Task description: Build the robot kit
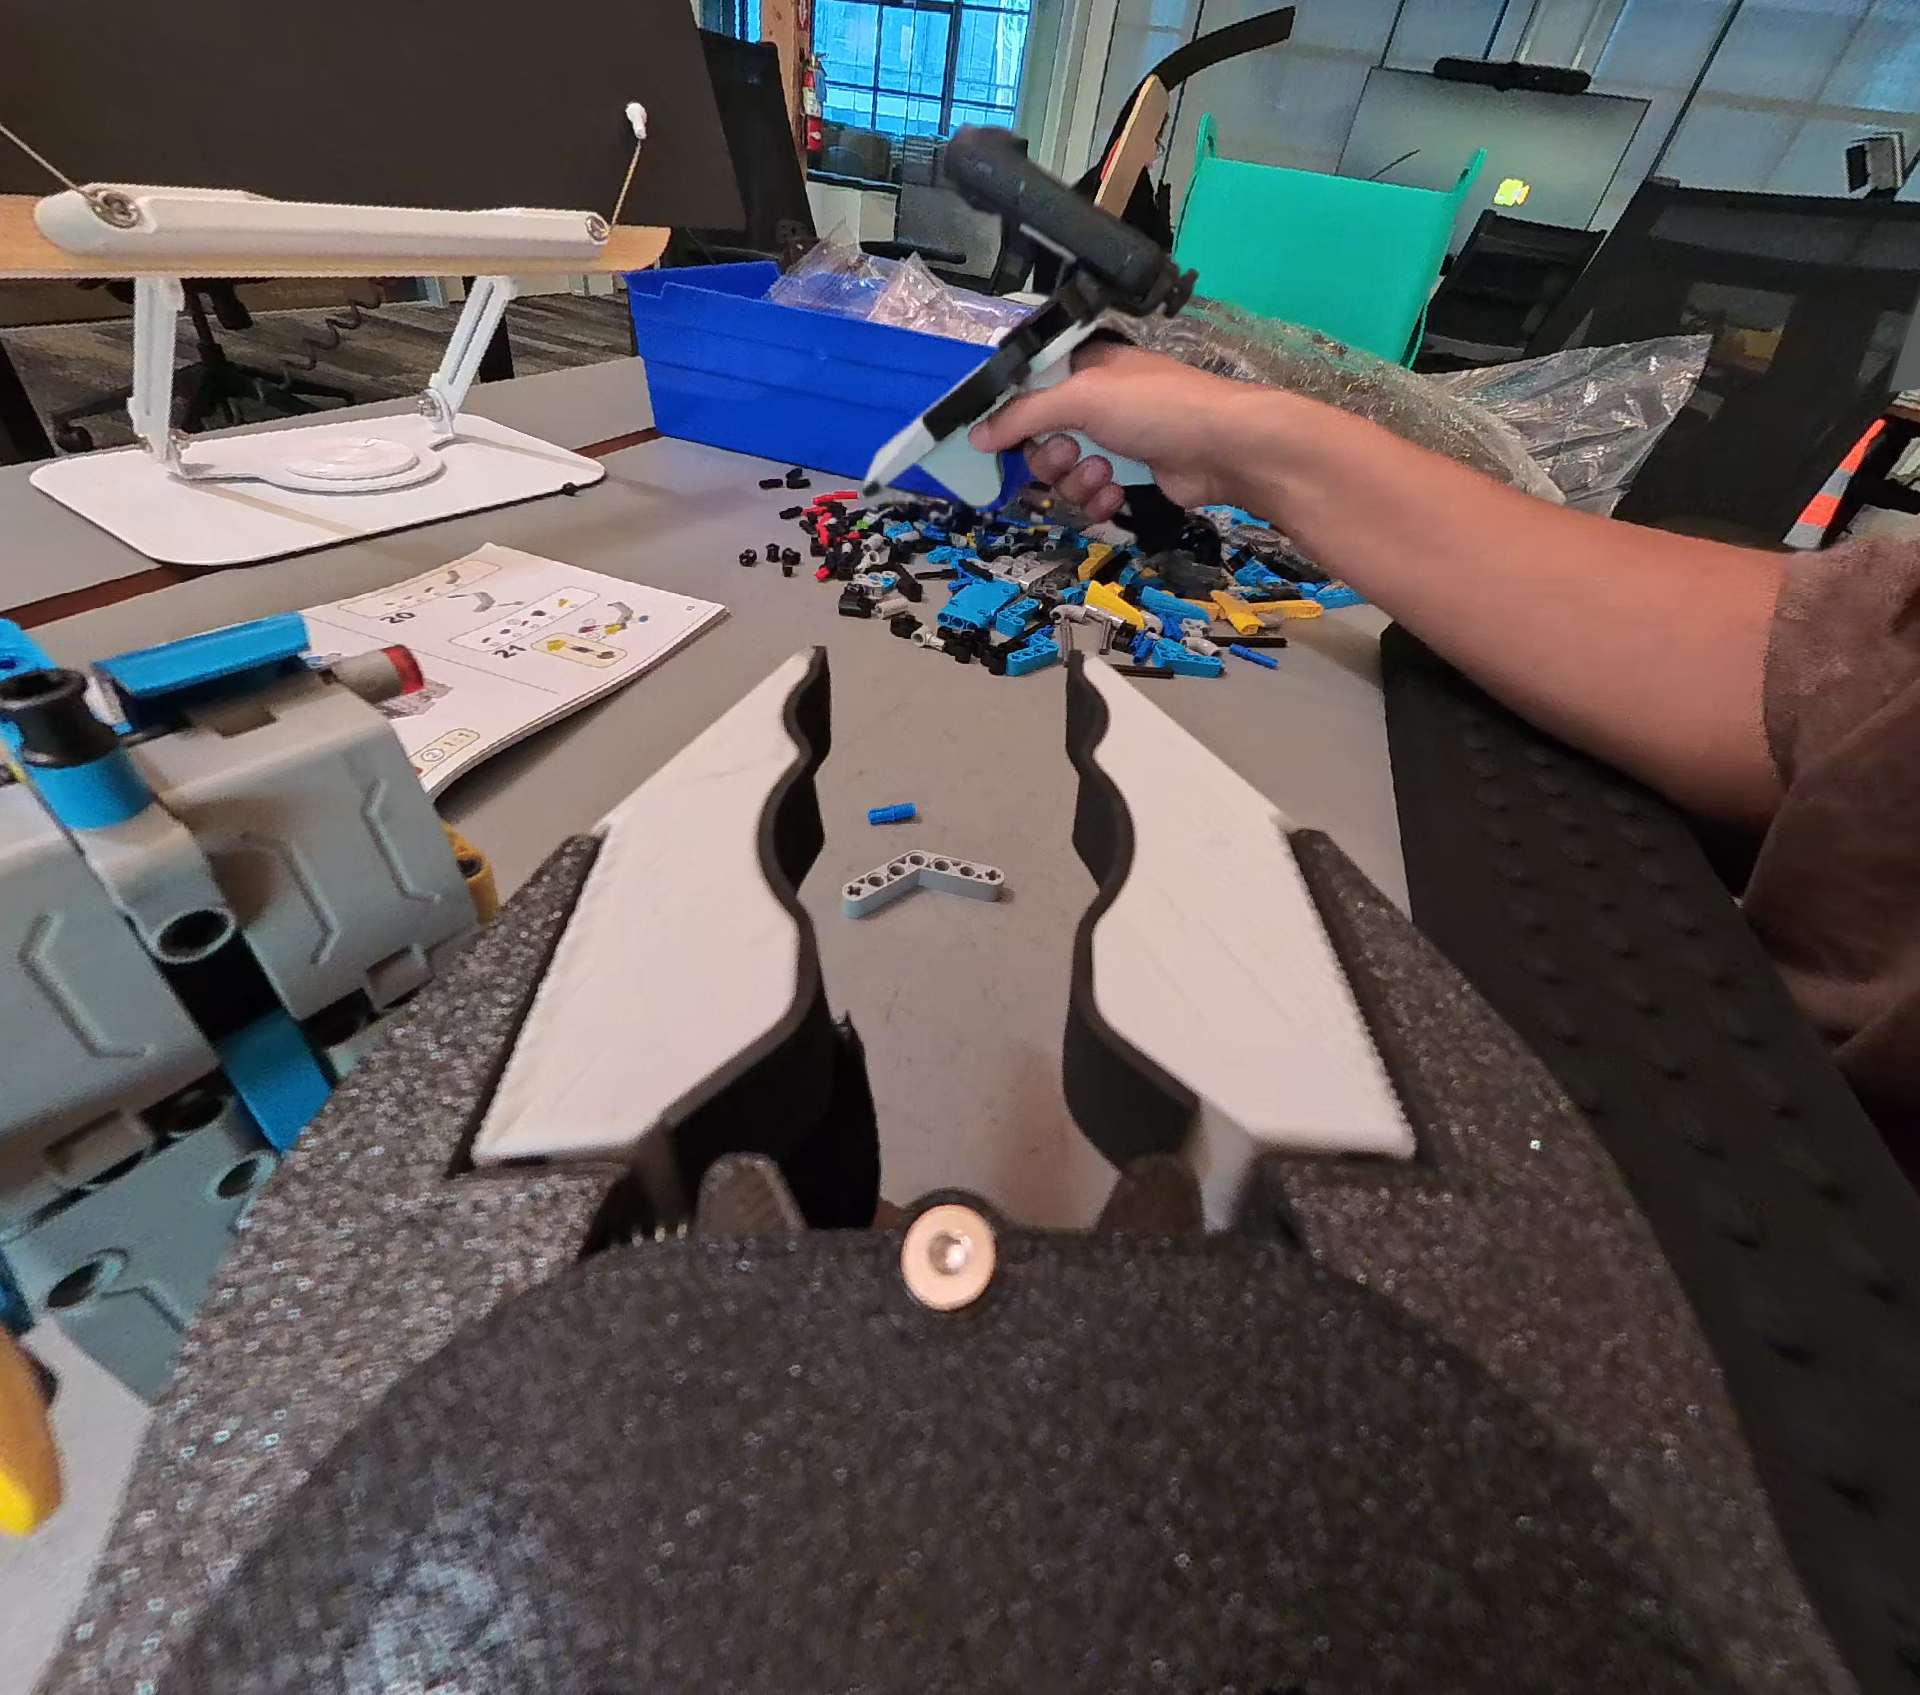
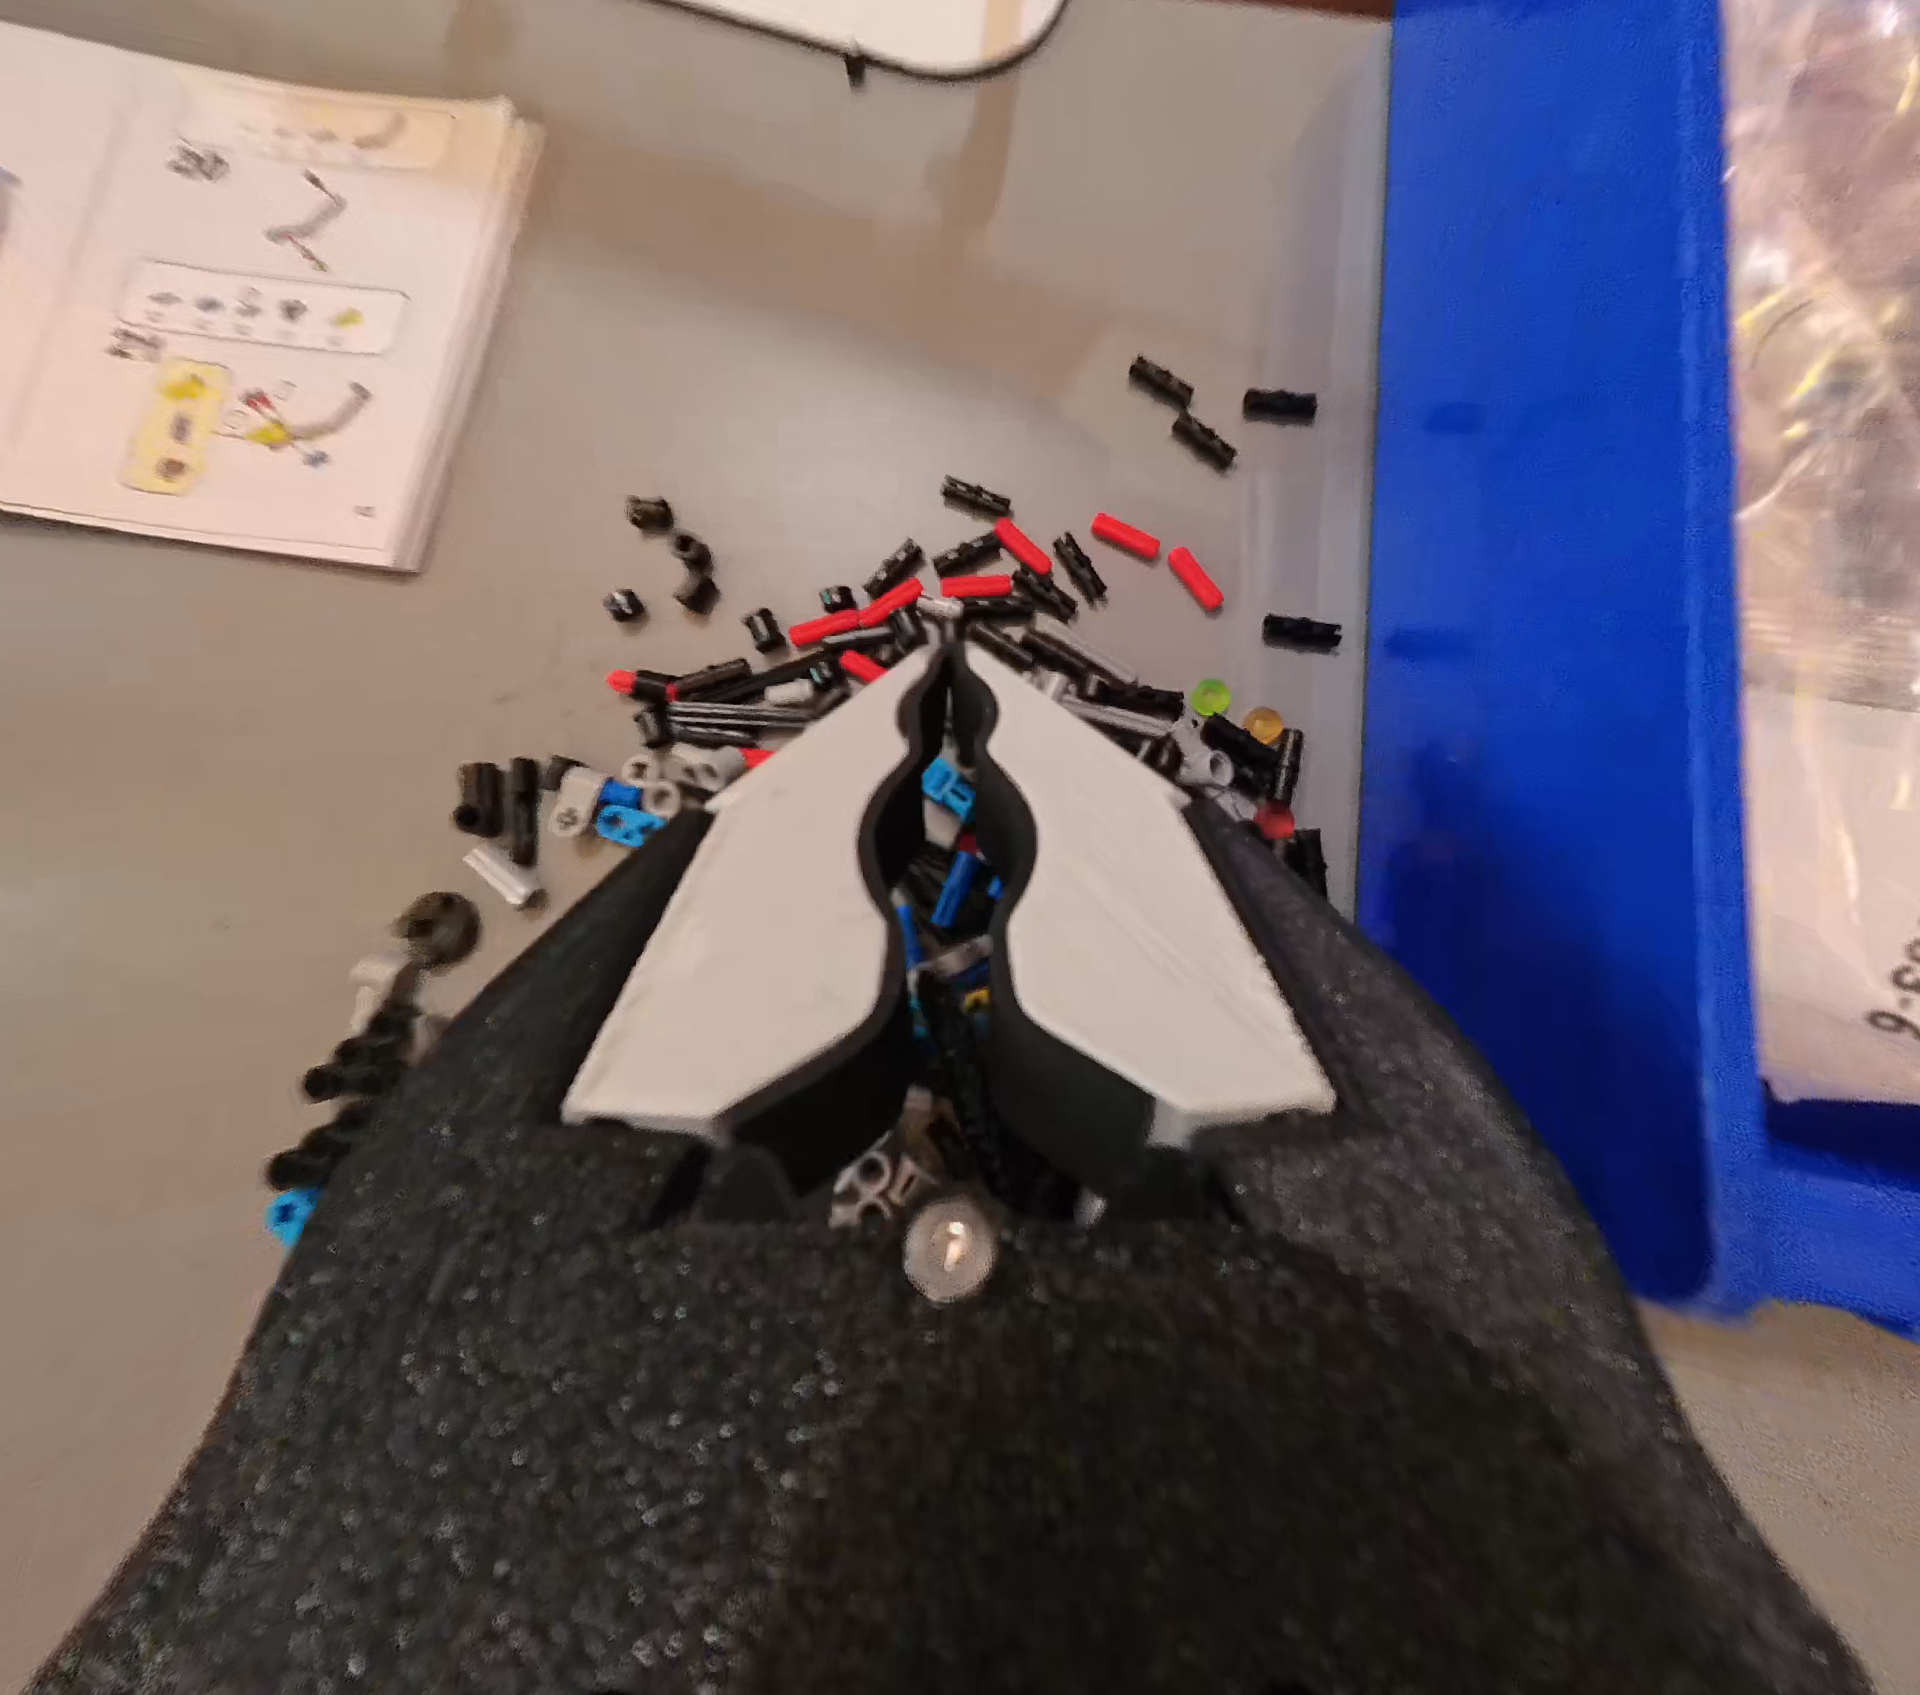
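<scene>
My left gripper (image 1: pixel 945 660) is open and empty, low over the grey table (image 1: pixel 935 741). A light grey angled beam (image 1: pixel 923 882) and a small blue pin (image 1: pixel 891 813) lie on the table between its fingers, touching neither. My right gripper (image 2: pixel 945 658) is shut, with its tips over a pile of small black, red, grey and blue building parts (image 2: pixel 935 606). A small light grey piece (image 2: pixel 940 606) lies just ahead of the tips. The left wrist view shows the right gripper (image 1: pixel 873 490) held by a hand, pointing down at the far edge of the pile (image 1: pixel 1039 585).
A partly built grey and blue model (image 1: pixel 208 897) stands close on the left. An open instruction booklet (image 1: pixel 499 648) lies beyond it. A blue bin (image 2: pixel 1538 502) with plastic bags borders the pile. A white stand (image 1: pixel 312 492) sits far left. A black mat (image 1: pixel 1558 918) lies right.
</scene>
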`<state>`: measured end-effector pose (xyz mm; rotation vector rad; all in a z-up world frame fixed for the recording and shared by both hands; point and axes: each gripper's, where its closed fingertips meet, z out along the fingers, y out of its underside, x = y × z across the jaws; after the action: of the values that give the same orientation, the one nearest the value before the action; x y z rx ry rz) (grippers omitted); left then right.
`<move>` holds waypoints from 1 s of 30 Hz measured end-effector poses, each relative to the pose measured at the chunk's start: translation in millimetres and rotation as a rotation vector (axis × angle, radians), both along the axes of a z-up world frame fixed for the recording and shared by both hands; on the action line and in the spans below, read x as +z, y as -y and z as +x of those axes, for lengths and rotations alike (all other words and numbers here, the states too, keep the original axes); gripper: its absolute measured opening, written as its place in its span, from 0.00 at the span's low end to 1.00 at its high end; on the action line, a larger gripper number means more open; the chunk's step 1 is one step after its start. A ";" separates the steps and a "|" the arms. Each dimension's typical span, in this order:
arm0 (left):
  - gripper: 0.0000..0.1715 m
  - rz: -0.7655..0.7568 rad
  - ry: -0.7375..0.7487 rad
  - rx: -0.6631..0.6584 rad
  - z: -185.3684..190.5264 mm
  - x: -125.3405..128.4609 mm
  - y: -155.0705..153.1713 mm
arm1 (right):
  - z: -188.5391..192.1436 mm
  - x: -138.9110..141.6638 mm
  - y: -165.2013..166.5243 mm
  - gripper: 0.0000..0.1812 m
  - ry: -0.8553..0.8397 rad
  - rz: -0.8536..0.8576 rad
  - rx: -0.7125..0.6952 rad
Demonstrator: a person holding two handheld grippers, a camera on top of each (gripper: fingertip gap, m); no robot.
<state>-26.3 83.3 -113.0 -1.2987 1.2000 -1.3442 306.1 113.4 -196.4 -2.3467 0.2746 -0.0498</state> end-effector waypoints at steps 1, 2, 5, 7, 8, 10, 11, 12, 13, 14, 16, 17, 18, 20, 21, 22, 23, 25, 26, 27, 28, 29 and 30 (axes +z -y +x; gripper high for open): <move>0.26 0.000 0.000 0.000 0.1 0.0 -0.1 | -3.9 8.3 -1.0 0.00 -0.015 0.038 0.006; 0.26 0.000 0.000 0.000 0.1 0.0 -0.1 | -8.1 16.8 -2.4 0.00 -0.034 0.080 0.014; 0.26 0.000 0.001 -0.001 -0.1 0.2 0.1 | -27.4 36.8 -8.6 0.00 -0.156 0.205 0.075; 0.26 -0.002 0.003 -0.002 -0.6 0.2 0.0 | -18.1 27.3 -5.4 0.00 -0.108 0.155 0.042; 0.26 -0.003 0.002 -0.003 -0.7 0.1 -0.1 | -9.2 19.1 -2.5 0.00 -0.038 0.105 0.017; 0.26 -0.005 0.001 -0.003 -0.8 0.0 -0.3 | -0.2 5.5 0.3 0.05 0.040 0.027 -0.014; 0.26 -0.005 0.000 -0.003 -0.7 -0.1 -0.2 | 1.9 -0.1 0.4 0.07 0.049 0.000 -0.027; 0.26 -0.004 0.000 -0.003 -0.8 -0.1 -0.2 | 4.2 -5.1 0.1 0.07 0.052 -0.019 -0.039; 0.26 -0.002 0.000 -0.003 -0.8 -0.1 0.0 | 6.5 -9.5 -0.1 0.08 0.050 -0.034 -0.051; 0.26 -0.001 0.000 -0.003 -0.8 -0.1 0.1 | 8.6 -13.4 -0.1 0.08 0.045 -0.048 -0.060; 0.26 -0.001 0.001 -0.003 -0.8 -0.1 0.1 | 14.4 -17.7 0.7 0.08 0.054 -0.070 -0.078; 0.26 -0.001 0.000 -0.003 -0.7 -0.2 0.2 | 15.1 -18.6 0.5 0.08 0.056 -0.074 -0.077; 0.26 -0.001 0.000 -0.003 -0.7 -0.2 0.2 | 14.2 -19.4 -0.1 0.08 0.053 -0.077 -0.072; 0.26 -0.003 -0.001 -0.004 -0.6 -0.3 0.0 | 11.4 -20.9 -1.6 0.08 0.058 -0.083 -0.058; 0.26 -0.004 -0.002 -0.004 -0.5 -0.4 0.0 | 10.3 -22.9 -1.9 0.08 0.069 -0.093 -0.050; 0.26 -0.005 -0.002 -0.004 -0.5 -0.5 -0.2 | 10.1 -24.4 -2.2 0.08 0.085 -0.103 -0.046; 0.26 -0.005 -0.002 -0.004 -0.5 -0.5 -0.2 | 10.5 -25.4 -2.3 0.08 0.100 -0.112 -0.042; 0.26 -0.006 -0.002 -0.004 -0.5 -0.5 -0.3 | 12.1 -25.6 -1.4 0.09 0.116 -0.125 -0.044; 0.26 -0.006 -0.002 -0.004 -0.5 -0.5 -0.3 | 12.0 -25.8 -1.5 0.09 0.109 -0.122 -0.046; 0.26 -0.006 -0.002 -0.004 -0.4 -0.5 -0.3 | 12.0 -25.8 -1.5 0.09 0.099 -0.116 -0.048; 0.26 -0.006 -0.002 -0.005 -0.5 -0.5 -0.3 | 11.4 -26.1 -1.4 0.08 0.087 -0.113 -0.045; 0.26 -0.006 -0.003 -0.005 -0.5 -0.5 -0.2 | 9.8 -26.5 -1.8 0.06 0.068 -0.106 -0.040; 0.26 -0.006 -0.003 -0.005 -0.5 -0.6 -0.3 | 9.8 -26.5 -1.6 0.06 0.055 -0.103 -0.041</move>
<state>-26.8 83.6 -113.6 -1.3029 1.2026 -1.3509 315.9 115.1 -222.9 -2.4374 0.2995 -0.1516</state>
